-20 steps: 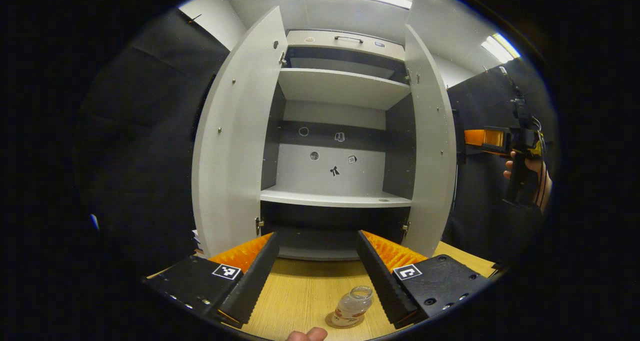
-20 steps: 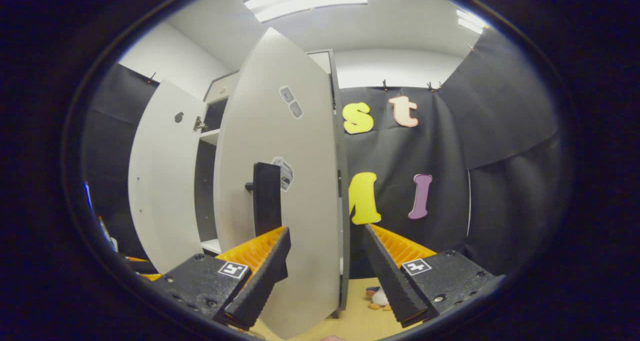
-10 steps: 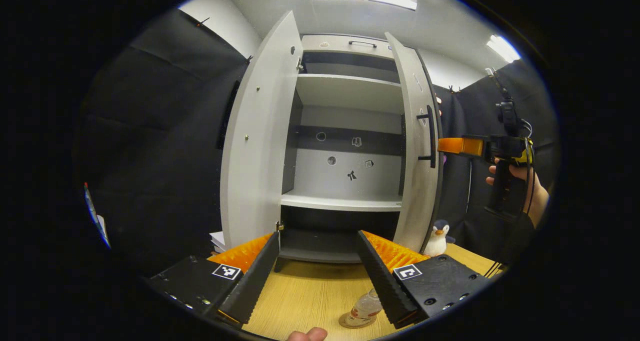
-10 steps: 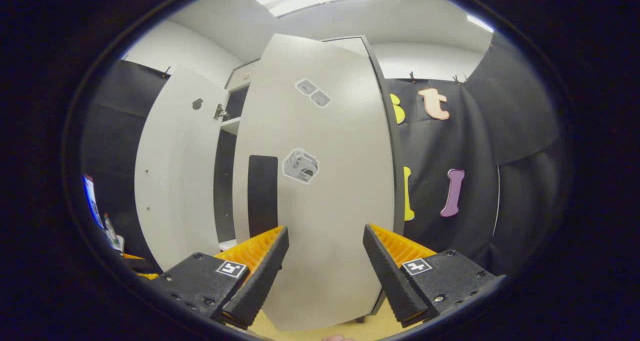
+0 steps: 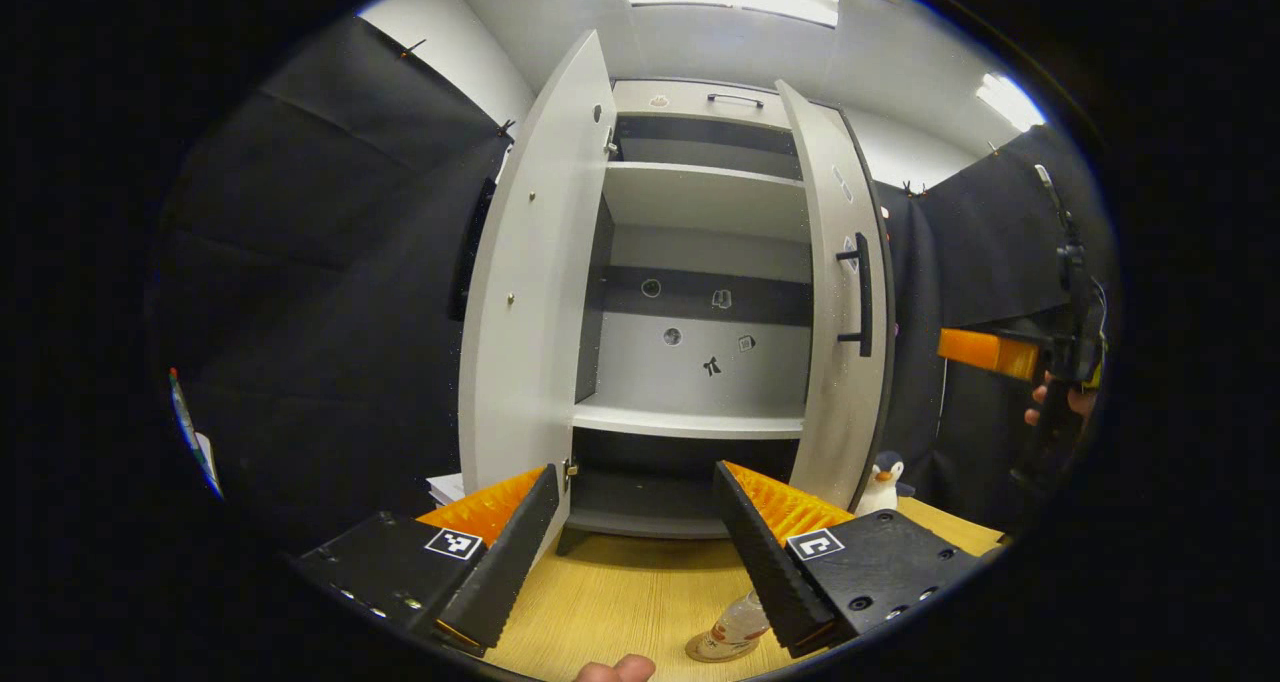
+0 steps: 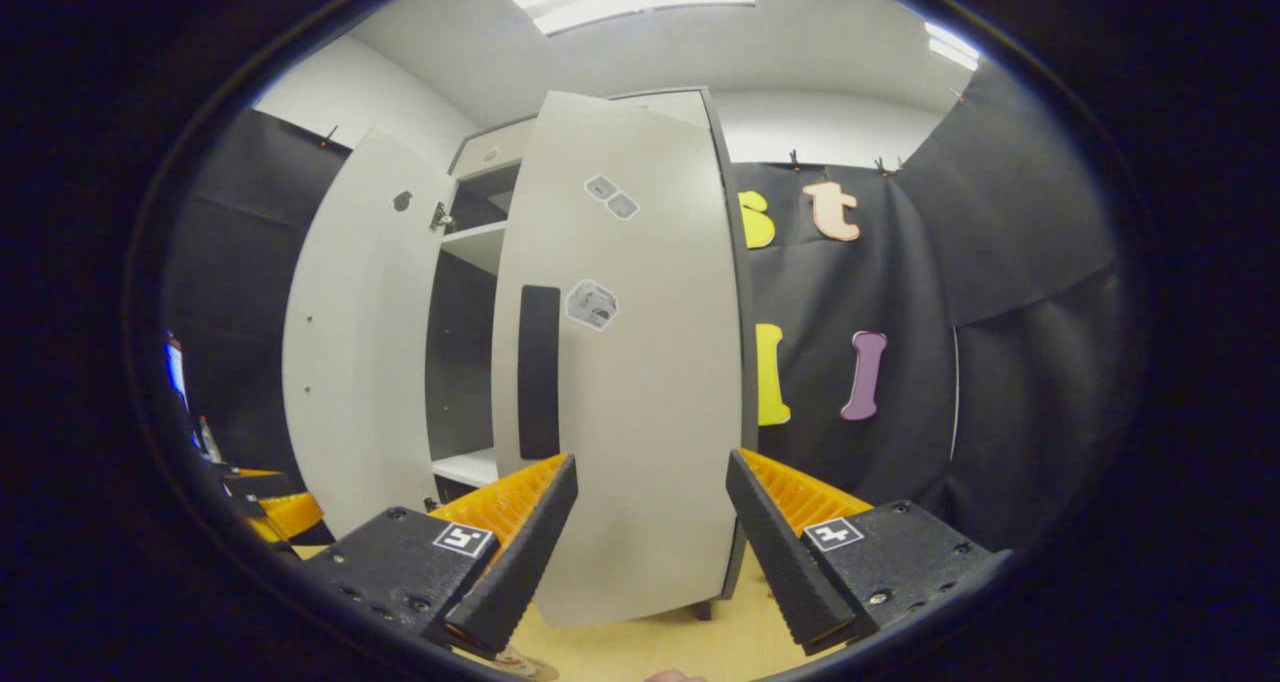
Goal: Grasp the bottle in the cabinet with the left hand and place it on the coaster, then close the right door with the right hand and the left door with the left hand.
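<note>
The clear bottle (image 5: 735, 624) stands on the round coaster (image 5: 703, 652) on the wooden table, partly behind one finger of my left gripper (image 5: 635, 477). That gripper is open and holds nothing, back from the cabinet. The cabinet's left door (image 5: 520, 292) is wide open. Its right door (image 5: 845, 342), with a black handle (image 5: 862, 287), is swung partway shut. A hand holds my right gripper (image 5: 985, 352) off to the right, apart from that door. In the right gripper view my right gripper (image 6: 650, 462) is open, facing the right door (image 6: 640, 392) and its handle (image 6: 540, 372).
A toy penguin (image 5: 880, 482) sits on the table (image 5: 620, 592) by the right door's foot. A stack of papers (image 5: 445, 484) lies left of the cabinet. The cabinet shelves (image 5: 690, 420) are bare. The left gripper (image 6: 270, 507) shows low at the left of the right gripper view.
The right door has swung from wide open to partway shut. My right gripper has since drawn back from it. The left gripper has barely moved.
</note>
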